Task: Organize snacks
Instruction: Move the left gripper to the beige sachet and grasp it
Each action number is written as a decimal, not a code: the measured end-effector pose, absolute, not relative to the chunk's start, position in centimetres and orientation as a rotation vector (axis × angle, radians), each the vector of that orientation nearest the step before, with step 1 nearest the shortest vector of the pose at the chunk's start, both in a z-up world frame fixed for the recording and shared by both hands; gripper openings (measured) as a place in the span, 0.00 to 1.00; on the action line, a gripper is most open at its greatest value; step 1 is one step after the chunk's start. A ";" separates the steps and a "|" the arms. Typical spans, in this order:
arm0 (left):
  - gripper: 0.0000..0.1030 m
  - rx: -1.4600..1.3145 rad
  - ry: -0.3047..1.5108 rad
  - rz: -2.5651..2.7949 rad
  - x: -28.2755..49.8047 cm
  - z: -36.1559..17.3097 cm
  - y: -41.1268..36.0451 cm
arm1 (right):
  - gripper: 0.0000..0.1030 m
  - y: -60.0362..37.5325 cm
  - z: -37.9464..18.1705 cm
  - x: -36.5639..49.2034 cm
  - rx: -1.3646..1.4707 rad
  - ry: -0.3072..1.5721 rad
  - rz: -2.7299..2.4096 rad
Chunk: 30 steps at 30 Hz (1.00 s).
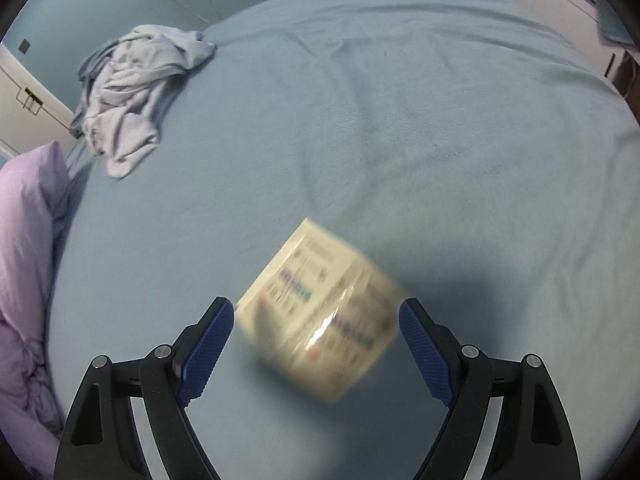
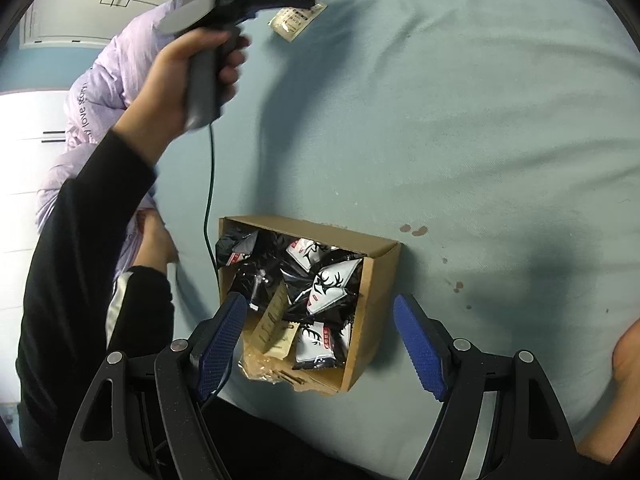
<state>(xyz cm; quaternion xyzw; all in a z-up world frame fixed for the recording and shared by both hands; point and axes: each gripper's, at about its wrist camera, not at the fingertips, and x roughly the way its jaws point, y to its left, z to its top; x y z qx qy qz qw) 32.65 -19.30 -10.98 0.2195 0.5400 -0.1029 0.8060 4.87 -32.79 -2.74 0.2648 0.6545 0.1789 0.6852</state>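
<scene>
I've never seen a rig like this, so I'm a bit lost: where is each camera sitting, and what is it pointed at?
Left wrist: on the left gripper, looking down at a pale snack packet lying on the blue bed sheet; only its own open fingers show.
Right wrist: on the right gripper, looking down at a cardboard box of snacks; the person's left hand and black sleeve show.
Shared: the sheet and packet.

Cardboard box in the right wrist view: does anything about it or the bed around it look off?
Yes. The cardboard box has a torn, ragged near edge, with crumpled plastic wrap hanging out. Dark reddish spots stain the bedsheet beside it. One snack packet lies loose, far from the box.
</scene>
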 end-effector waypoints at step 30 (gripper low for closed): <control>0.07 0.332 1.217 -0.294 27.8 -7.3 -11.8 | 0.73 -32.1 -1.2 4.3 0.564 1.464 0.338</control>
